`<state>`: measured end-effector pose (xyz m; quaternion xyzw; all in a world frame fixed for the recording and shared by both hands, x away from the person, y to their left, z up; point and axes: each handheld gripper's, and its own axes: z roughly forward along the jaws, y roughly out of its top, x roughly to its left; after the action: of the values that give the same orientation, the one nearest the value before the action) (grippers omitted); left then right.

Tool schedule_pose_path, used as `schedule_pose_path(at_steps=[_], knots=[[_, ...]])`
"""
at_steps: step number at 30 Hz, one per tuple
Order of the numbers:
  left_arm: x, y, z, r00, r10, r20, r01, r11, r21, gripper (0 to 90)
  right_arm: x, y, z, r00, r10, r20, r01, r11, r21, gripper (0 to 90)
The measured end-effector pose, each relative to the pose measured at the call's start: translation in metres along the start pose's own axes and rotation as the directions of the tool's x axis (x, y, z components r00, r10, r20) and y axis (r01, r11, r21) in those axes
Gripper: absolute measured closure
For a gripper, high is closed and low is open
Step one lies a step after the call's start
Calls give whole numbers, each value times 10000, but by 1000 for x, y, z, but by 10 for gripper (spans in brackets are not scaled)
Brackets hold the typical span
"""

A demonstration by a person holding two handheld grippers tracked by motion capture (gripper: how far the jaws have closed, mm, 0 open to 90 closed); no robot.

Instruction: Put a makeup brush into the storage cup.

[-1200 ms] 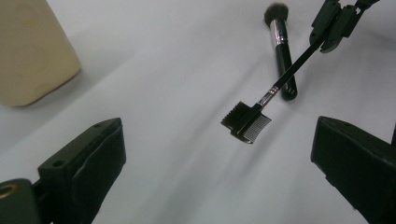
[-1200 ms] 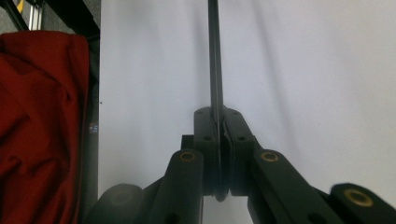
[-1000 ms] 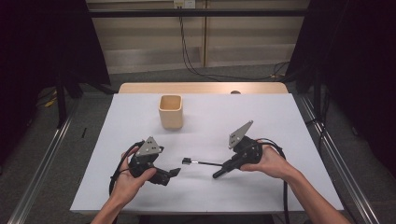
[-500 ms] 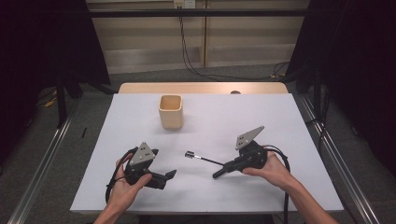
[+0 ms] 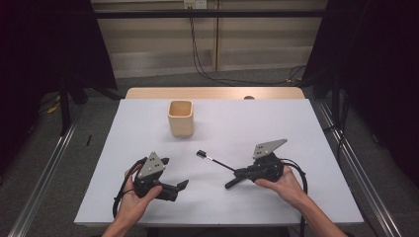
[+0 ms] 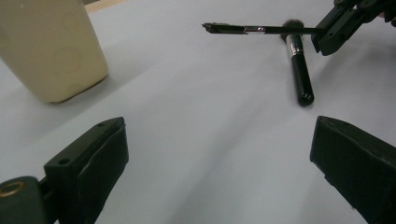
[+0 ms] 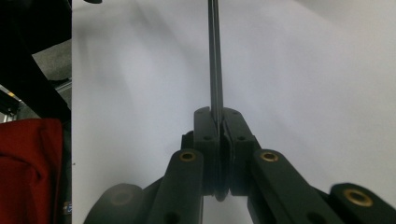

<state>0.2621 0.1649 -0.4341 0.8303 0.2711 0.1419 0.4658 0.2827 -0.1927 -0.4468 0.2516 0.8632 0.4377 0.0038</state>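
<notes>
The thin black brush [image 5: 215, 161] has a silver band partway along and a small dark head. I have its handle end pinched flat between the jaws of my right gripper [image 7: 221, 123]. It sticks straight out of them, raised off the white table, with its head the end nearer the beige cup [image 5: 180, 118]. The cup stands upright and open-topped, well apart from the brush. A thicker black brush [image 6: 299, 70] with a silver collar and soft dark bristles lies flat on the table under the thin one, farther from the cup. Its rounded handle end points away from the cup.
</notes>
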Motion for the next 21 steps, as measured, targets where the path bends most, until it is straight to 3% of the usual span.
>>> schedule_pose_path(at_steps=[9, 15, 21], knots=[[-1, 0, 2, 9998, -129, 125, 132, 9997, -190, 49, 3, -6, -3, 10000, -62, -3, 61, 9955, -942, 863], [-1, 1, 3, 9996, -247, 161, 253, 9989, -386, 53, 4, -6, -6, 9998, -167, 123, 185, 9866, -1621, 863], [-2, 3, 3, 9995, -269, 145, 280, 9968, -747, 53, 7, -6, -5, 9994, -322, 88, 333, 9797, -1975, 863]])
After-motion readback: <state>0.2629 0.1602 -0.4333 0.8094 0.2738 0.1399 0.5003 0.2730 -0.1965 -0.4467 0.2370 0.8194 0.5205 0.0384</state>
